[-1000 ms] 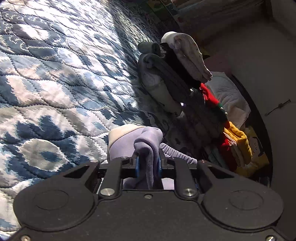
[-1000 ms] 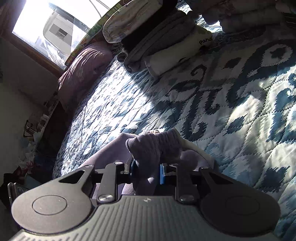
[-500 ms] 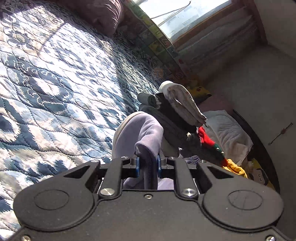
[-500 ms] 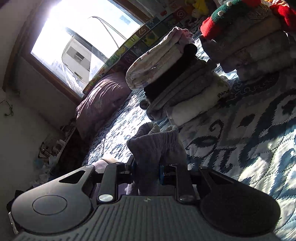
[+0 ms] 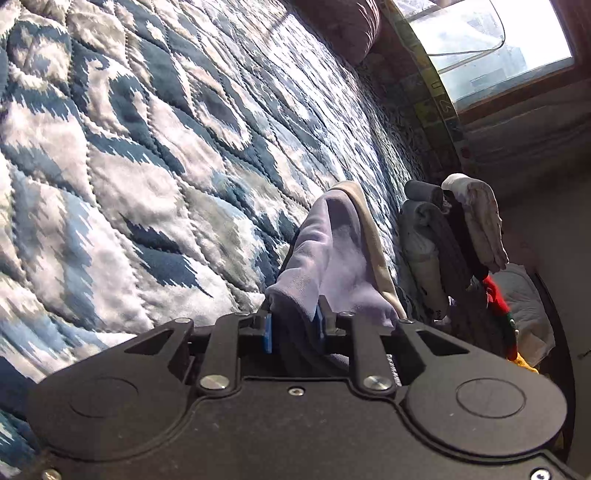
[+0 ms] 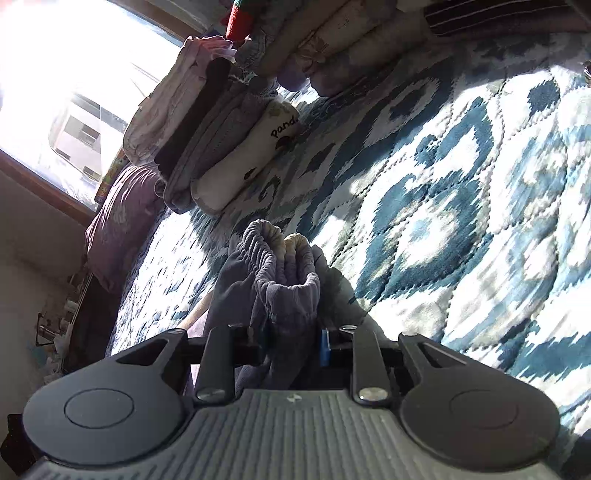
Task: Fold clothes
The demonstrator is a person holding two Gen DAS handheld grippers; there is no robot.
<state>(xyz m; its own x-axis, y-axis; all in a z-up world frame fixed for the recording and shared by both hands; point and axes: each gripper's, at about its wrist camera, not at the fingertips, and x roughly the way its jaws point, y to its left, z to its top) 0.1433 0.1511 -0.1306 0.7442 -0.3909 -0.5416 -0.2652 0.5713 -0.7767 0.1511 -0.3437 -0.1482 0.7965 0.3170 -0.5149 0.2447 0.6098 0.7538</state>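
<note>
Lilac garment point(image 5: 332, 251), soft and limp, hangs bunched above the quilted bed point(image 5: 147, 147), left hand-held gripper point(image 5: 293, 326) and right hand-held gripper point(image 6: 291, 341) each clamped on it; best held by the elastic waistband point(image 6: 280, 258).

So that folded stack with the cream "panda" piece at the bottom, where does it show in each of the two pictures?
Left wrist view: the folded stack stands at right of centre, seen edge-on, beyond the lilac garment.
Right wrist view: the stack sits upper left, below the window.
Shared landmark: the purple pillow by the window.
</note>
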